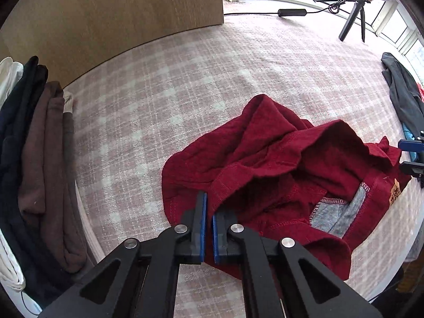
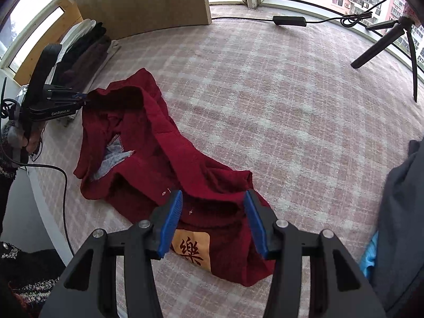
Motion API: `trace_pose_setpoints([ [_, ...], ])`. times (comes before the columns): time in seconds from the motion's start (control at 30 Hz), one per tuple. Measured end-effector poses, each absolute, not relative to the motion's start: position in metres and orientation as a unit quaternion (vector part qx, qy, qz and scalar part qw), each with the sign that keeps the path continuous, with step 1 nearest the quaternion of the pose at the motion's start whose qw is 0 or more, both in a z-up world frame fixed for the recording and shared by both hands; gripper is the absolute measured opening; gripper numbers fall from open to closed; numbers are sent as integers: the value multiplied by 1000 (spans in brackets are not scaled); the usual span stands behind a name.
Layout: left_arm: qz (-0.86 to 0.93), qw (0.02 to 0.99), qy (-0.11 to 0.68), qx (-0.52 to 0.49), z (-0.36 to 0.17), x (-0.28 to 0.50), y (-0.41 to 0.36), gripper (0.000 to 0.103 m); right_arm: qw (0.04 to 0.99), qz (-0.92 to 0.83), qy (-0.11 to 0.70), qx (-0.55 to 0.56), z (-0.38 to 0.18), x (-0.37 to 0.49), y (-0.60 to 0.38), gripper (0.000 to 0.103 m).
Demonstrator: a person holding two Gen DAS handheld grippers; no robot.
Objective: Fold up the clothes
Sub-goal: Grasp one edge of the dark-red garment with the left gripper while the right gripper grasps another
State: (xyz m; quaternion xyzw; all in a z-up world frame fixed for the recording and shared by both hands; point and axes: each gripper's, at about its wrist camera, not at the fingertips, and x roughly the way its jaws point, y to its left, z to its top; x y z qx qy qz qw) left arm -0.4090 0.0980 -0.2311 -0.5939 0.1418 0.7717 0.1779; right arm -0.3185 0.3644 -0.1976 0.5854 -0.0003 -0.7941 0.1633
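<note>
A crumpled dark red garment [image 1: 265, 159] [image 2: 159, 159] lies on the pink plaid cover [image 1: 185, 79]. It has a grey inner lining [image 1: 336, 214] and a tan patch [image 2: 192, 249] with a character on it. My left gripper [image 1: 209, 201] [image 2: 84, 98] points steeply down and is shut on the garment's hemmed edge at its left end. My right gripper [image 2: 213, 198] [image 1: 410, 153] hovers over the other end near the patch. Its blue pads [image 2: 172, 220] stand apart on either side of a raised fold without pressing it.
A stack of folded dark and brown clothes [image 1: 39, 159] [image 2: 84, 53] lines the left side by a wooden board [image 1: 119, 13]. A grey garment [image 1: 402, 98] [image 2: 402, 212] lies at the right. A tripod [image 2: 397, 39] and a cable adapter [image 2: 288, 20] sit near the windows.
</note>
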Motion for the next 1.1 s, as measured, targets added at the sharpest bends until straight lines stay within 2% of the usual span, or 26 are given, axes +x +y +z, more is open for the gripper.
trace_pose_setpoints([
  [0.07, 773, 186, 134, -591, -226, -404, 95, 2, 159, -794, 18, 586, -205, -321, 361, 45],
  [0.13, 778, 187, 130, -586, -217, -399, 90, 2, 152, -800, 16, 580, -200, -323, 365, 22],
  [0.2, 786, 186, 123, -576, -201, -393, 83, 2, 147, -812, -1, 565, -184, -324, 373, 11],
  [0.3, 808, 192, 117, -545, -157, -392, 70, 2, 135, -850, 5, 509, -129, -319, 384, 4],
  [0.5, 854, 205, 147, -455, -50, -381, 63, 2, 134, -910, 24, 393, 11, -298, 397, 4],
  [0.57, 859, 206, 172, -435, -32, -377, 65, 2, 140, -908, 34, 393, 25, -294, 394, 8],
  [0.6, 860, 202, 178, -434, -31, -375, 65, 2, 130, -910, 43, 391, 25, -291, 391, 21],
  [0.63, 858, 199, 180, -439, -34, -374, 65, 2, 138, -904, 49, 402, 10, -292, 381, 43],
  [0.67, 855, 197, 177, -446, -40, -373, 63, 2, 146, -897, 56, 414, -6, -292, 371, 52],
  [0.77, 846, 183, 157, -476, -68, -371, 48, 2, 191, -867, 75, 455, -69, -296, 333, 54],
  [0.9, 833, 154, 134, -515, -108, -372, 29, 2, 182, -821, 150, 520, -165, -324, 289, 54],
  [0.97, 827, 147, 126, -528, -121, -372, 22, 2, 183, -810, 129, 543, -193, -341, 288, 54],
  [1.1, 820, 139, 118, -542, -133, -377, 13, 2, 180, -817, 80, 541, -210, -370, 295, 54],
])
